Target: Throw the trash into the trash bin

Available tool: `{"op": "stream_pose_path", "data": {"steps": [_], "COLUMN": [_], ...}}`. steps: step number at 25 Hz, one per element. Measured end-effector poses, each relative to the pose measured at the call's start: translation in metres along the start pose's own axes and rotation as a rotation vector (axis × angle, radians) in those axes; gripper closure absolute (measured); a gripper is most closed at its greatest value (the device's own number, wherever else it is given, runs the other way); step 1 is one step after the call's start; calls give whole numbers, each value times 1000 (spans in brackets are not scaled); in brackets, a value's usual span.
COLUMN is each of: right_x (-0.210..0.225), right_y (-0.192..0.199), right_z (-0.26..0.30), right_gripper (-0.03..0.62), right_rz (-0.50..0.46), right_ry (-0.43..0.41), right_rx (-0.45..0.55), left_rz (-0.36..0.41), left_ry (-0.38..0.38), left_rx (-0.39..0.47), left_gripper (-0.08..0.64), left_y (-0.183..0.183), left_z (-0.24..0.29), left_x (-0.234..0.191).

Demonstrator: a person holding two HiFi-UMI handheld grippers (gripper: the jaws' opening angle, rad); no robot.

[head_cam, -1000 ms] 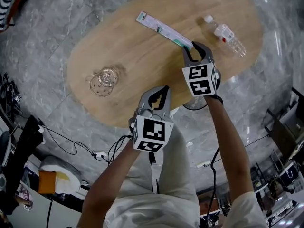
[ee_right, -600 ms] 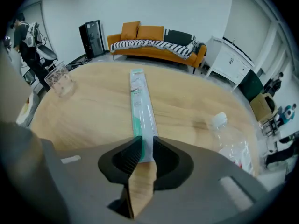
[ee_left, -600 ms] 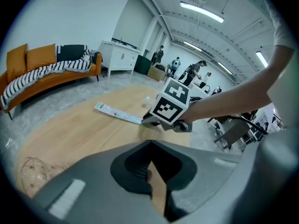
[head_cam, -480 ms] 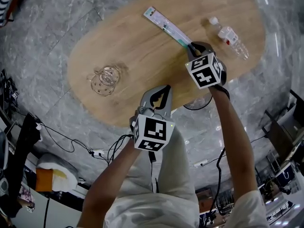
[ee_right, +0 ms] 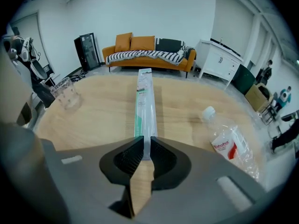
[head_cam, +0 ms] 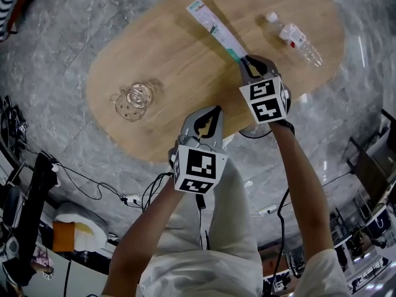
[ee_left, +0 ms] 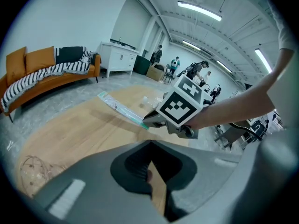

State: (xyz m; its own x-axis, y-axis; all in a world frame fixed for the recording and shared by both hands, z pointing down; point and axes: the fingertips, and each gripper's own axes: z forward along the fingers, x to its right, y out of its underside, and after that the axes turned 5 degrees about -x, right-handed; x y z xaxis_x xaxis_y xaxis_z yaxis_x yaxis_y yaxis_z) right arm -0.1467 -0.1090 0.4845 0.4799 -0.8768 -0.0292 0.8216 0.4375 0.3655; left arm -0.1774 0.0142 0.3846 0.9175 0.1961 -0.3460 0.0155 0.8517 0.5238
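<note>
The right gripper (head_cam: pixel 247 60) jaws have just been closing and pinch the near end of the long packet (head_cam: pixel 215 30), which points away toward the far edge of the worktop (head_cam: pixel 167 79); the left gripper (head_cam: pixel 211 112) waits shut and empty

An oval wooden worktop (head_cam: pixel 185 85) stands on a grey marble floor (head_cam: pixel 74 30). A long clear packet (head_cam: pixel 213 28) lies toward its far edge, a plastic bottle (head_cam: pixel 294 39) near the packet's right and a clear cup (head_cam: pixel 131 101) well apart to the packet's left.
</note>
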Motion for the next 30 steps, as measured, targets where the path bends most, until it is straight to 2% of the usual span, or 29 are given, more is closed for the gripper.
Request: {"op": "stream_pose_path", "data": {"steps": [8, 16, 24, 30], "right_x": [2, 3, 0, 5], "right_y": [15, 47, 88, 121], "right_z": [-27, -59, -85, -108], "right_gripper": [525, 525, 525, 525], "right_rz": [45, 94, 142, 230], "right_ry": [5, 24, 35, 58], "right_rx": [46, 73, 81, 98], "left_rz": [23, 55, 102, 149], "left_ry": [-20, -19, 10, 37], "left_rx": [18, 25, 11, 0], "left_gripper": [560, 560, 560, 560], "left_y": [-2, 0, 11, 16], "left_z": [1, 1, 12, 15], "left_x": [17, 42, 74, 98]}}
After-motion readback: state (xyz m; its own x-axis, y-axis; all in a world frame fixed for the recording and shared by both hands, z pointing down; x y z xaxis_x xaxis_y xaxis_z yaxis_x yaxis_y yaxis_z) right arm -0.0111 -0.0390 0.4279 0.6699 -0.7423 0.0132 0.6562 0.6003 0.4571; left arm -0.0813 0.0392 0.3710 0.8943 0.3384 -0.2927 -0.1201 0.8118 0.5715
